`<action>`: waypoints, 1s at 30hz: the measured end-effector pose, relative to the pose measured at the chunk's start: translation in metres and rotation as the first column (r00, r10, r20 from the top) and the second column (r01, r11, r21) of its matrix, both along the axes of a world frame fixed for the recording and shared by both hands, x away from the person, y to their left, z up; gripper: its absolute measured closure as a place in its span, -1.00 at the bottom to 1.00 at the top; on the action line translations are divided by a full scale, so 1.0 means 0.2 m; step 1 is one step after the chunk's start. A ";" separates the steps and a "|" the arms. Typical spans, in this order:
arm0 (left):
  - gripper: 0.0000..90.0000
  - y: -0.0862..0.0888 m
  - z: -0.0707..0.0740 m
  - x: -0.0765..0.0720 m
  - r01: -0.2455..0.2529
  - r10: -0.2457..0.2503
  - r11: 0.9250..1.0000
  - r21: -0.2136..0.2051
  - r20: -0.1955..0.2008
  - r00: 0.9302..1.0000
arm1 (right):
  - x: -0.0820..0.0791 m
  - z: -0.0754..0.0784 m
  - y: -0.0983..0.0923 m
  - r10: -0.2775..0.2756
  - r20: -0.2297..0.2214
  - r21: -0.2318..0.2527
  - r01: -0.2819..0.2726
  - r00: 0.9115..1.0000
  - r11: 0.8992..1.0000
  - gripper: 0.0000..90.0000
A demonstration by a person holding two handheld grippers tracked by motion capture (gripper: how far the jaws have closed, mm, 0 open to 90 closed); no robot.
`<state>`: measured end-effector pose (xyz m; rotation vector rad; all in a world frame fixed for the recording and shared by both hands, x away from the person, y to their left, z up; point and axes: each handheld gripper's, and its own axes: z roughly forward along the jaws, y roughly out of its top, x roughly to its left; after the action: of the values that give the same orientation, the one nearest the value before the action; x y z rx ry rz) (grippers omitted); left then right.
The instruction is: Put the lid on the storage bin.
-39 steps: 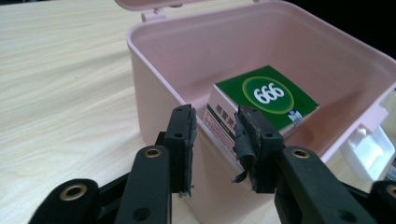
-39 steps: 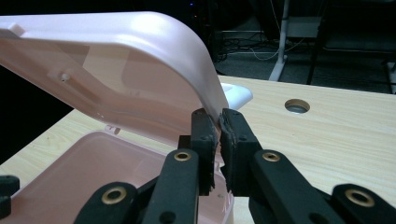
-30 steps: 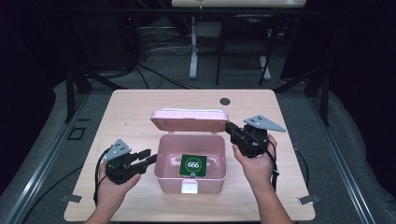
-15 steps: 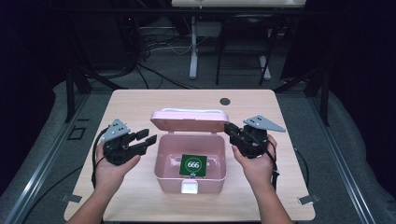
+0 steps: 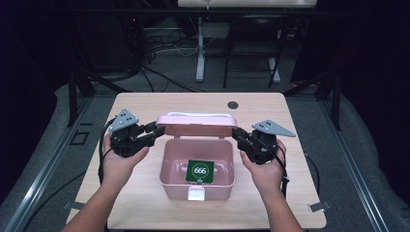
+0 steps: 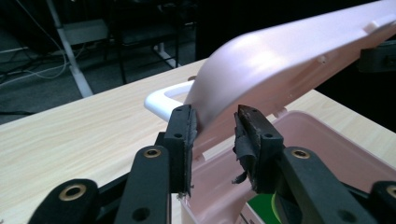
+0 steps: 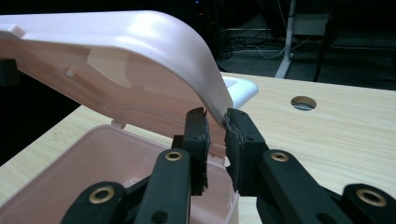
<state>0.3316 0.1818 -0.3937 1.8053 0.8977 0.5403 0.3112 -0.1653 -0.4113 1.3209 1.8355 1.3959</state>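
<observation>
both forearms come in from the near edge of the desk point(image 5: 145, 104), hands level, one at each side of a pink box point(image 5: 197, 166). left claw point(image 5: 157, 132) points inward at the left end of the raised lid point(image 5: 197, 124); right claw point(image 5: 238, 135) points inward at the lid's right end. a grey three-cornered plate sits on top of each claw, cables trailing back toward the wrists.

left claw: jaws have just been closing, the lid's corner edge between them; in the left gripper view the lid point(image 6: 289, 60) touches the left pad while the right pad stands a little apart, so not clamped. right claw: jaws have just been opening slightly, yet in the right gripper view the lid's edge point(image 7: 140, 56) sits pinched between the pads.

writing: a green card point(image 5: 199, 172) lies flat on the box floor, white oval with "666".

box: pale pink plastic, rounded corners, white latch tab point(image 5: 196, 193) at the near wall, white handle on the lid. it stands at mid-desk, lid half raised, hinged at the far side. a round cable hole point(image 5: 233, 104) lies in the desk beyond it.
</observation>
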 end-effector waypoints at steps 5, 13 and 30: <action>0.68 -0.01 0.00 0.01 -0.020 0.020 1.000 0.008 0.006 1.000 | 0.00 0.01 -0.03 0.019 -0.009 0.027 -0.019 1.000 0.999 0.72; 0.71 -0.01 0.01 0.02 -0.027 0.026 0.999 0.023 0.013 1.000 | -0.01 0.02 -0.07 0.041 -0.013 0.028 -0.040 0.999 0.999 0.66; 0.71 0.00 0.01 0.01 -0.016 0.017 1.000 0.006 -0.006 1.000 | 0.01 0.04 -0.16 0.028 -0.027 0.026 -0.027 0.999 0.999 0.30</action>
<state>0.3339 0.1813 -0.3923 1.8073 0.9168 0.5486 0.3140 -0.1973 -0.4025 1.3388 1.8666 1.4259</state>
